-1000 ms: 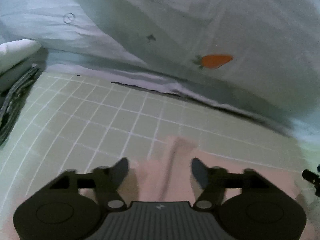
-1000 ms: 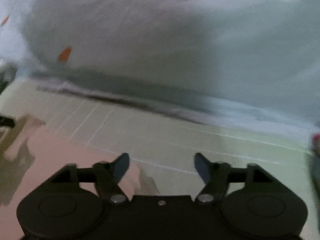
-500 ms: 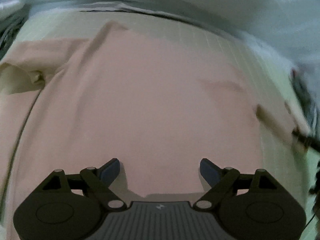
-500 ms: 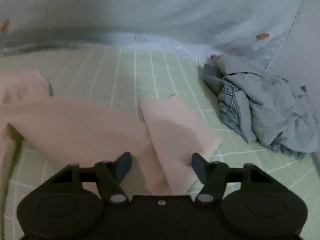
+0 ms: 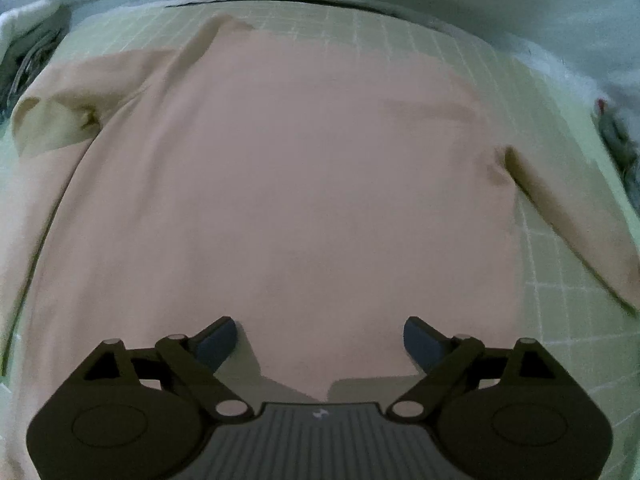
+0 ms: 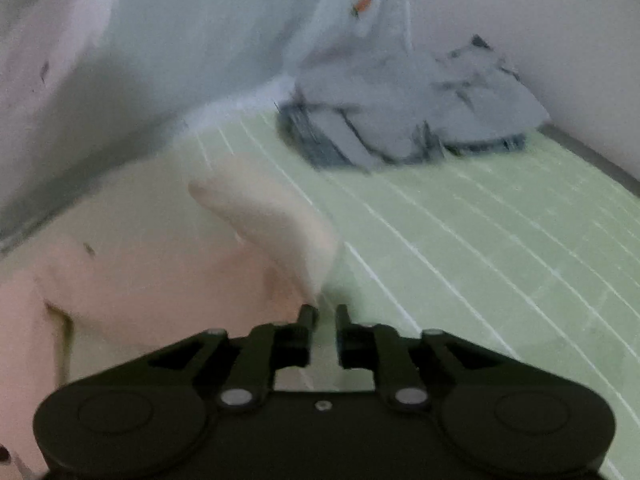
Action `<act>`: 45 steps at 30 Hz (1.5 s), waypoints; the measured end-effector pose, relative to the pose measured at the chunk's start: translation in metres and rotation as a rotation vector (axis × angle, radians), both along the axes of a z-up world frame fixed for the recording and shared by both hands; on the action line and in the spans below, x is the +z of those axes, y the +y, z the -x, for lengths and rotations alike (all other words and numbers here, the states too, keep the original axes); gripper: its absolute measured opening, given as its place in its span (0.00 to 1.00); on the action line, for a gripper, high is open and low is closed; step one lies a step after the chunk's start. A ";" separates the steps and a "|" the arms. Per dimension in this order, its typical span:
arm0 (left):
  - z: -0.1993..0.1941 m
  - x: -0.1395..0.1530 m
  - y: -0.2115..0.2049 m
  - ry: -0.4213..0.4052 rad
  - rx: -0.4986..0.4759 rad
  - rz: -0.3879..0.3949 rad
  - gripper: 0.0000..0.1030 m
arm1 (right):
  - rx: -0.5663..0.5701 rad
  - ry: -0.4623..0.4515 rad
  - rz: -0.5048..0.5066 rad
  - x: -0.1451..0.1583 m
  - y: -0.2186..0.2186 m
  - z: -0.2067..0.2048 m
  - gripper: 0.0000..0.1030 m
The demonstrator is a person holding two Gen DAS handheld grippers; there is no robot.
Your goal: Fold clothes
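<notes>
A pale pink T-shirt (image 5: pixel 300 180) lies spread flat on the green grid mat (image 5: pixel 560 340), with a sleeve out to each side. My left gripper (image 5: pixel 318 326) hovers over the shirt's near hem, its jaws wide and still opening, nothing pinched. In the right wrist view the shirt's body (image 6: pixel 160 272) fills the lower left, and one sleeve (image 6: pixel 272 216) angles down to the tips of my right gripper (image 6: pixel 323 312). Its jaws are closing, with a narrow gap left. The sleeve's corner touches the left fingertip (image 6: pixel 308 312), and only pale mat shows in the gap.
A heap of grey and denim clothes (image 6: pixel 400 120) sits at the mat's far right corner by a wall. A pale sheet with carrot prints (image 6: pixel 160 60) hangs along the mat's far edge. Striped fabric (image 5: pixel 32 56) lies at the far left. Bare mat (image 6: pixel 480 240) stretches right of the sleeve.
The left gripper swung from the mat's far edge to above the spread shirt, its jaws widening. The right gripper swept across to the sleeve end, and its jaws came nearly together.
</notes>
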State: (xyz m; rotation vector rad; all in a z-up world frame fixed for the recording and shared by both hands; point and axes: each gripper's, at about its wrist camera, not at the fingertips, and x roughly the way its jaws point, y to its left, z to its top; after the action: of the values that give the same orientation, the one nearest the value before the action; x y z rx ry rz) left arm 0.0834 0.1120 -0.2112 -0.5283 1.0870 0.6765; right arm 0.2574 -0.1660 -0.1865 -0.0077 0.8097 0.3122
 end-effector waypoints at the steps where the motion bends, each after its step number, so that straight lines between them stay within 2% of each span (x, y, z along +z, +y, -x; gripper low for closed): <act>1: -0.001 0.000 -0.003 0.012 -0.009 -0.009 0.90 | -0.005 0.006 0.002 -0.002 -0.003 0.002 0.24; 2: -0.003 -0.001 -0.005 0.021 -0.016 -0.016 0.91 | -0.012 0.013 -0.005 -0.003 -0.006 0.002 0.35; 4: -0.007 -0.003 -0.008 0.036 -0.032 -0.030 0.93 | -0.016 -0.001 -0.011 0.000 -0.007 -0.001 0.44; 8: -0.011 -0.007 -0.014 0.057 -0.058 -0.054 0.99 | 0.031 -0.064 0.044 0.003 0.005 -0.009 0.46; 11: -0.013 -0.008 -0.014 0.060 -0.054 -0.051 1.00 | 0.032 -0.056 0.012 0.001 0.004 -0.023 0.46; 12: -0.014 -0.008 -0.013 0.061 -0.053 -0.050 1.00 | 0.034 -0.054 0.008 0.000 0.004 -0.025 0.45; 14: -0.015 -0.009 -0.012 0.063 -0.059 -0.049 1.00 | 0.009 -0.064 -0.013 0.002 -0.002 -0.026 0.16; 18: -0.016 -0.010 -0.010 0.062 -0.073 -0.051 1.00 | -0.169 -0.048 -0.130 0.007 -0.036 -0.015 0.13; 21: -0.015 -0.011 -0.008 0.058 -0.076 -0.055 1.00 | -0.233 0.004 -0.135 -0.002 -0.051 -0.004 0.13; 25: -0.013 -0.013 -0.008 0.056 -0.079 -0.057 1.00 | -0.288 0.059 -0.159 -0.013 -0.066 0.000 0.20; 27: -0.012 -0.015 -0.009 0.056 -0.080 -0.056 1.00 | -0.312 0.060 -0.190 -0.013 -0.070 -0.002 0.33; 28: -0.012 -0.015 -0.008 0.057 -0.080 -0.056 1.00 | -0.325 0.059 -0.203 -0.013 -0.072 -0.003 0.45; 30: -0.012 -0.015 -0.007 0.058 -0.080 -0.055 1.00 | -0.344 0.055 -0.206 -0.014 -0.074 -0.007 0.47; 33: -0.015 -0.014 -0.008 0.060 -0.079 -0.053 1.00 | -0.366 0.040 -0.163 -0.017 -0.075 -0.015 0.52; 35: -0.017 -0.013 -0.007 0.062 -0.080 -0.052 1.00 | -0.344 0.018 -0.102 -0.020 -0.073 -0.021 0.63; 37: -0.017 -0.012 -0.008 0.061 -0.079 -0.051 1.00 | -0.292 0.001 -0.020 -0.024 -0.065 -0.025 0.63; 39: -0.018 -0.012 -0.008 0.061 -0.079 -0.051 1.00 | -0.217 -0.015 0.015 -0.024 -0.061 -0.022 0.46; 40: -0.018 -0.012 -0.008 0.061 -0.078 -0.051 1.00 | -0.175 -0.021 0.020 -0.023 -0.059 -0.020 0.16; 41: -0.018 -0.012 -0.008 0.061 -0.078 -0.050 1.00 | -0.144 -0.024 0.022 -0.021 -0.058 -0.017 0.05; 45: -0.017 -0.012 -0.007 0.060 -0.078 -0.051 1.00 | -0.126 -0.002 -0.012 -0.008 -0.068 0.011 0.05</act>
State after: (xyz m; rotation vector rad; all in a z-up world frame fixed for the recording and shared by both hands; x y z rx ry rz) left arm 0.1002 0.1052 -0.2233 -0.4218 1.1379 0.6528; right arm 0.2459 -0.2345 -0.1942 0.0539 0.8029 0.1983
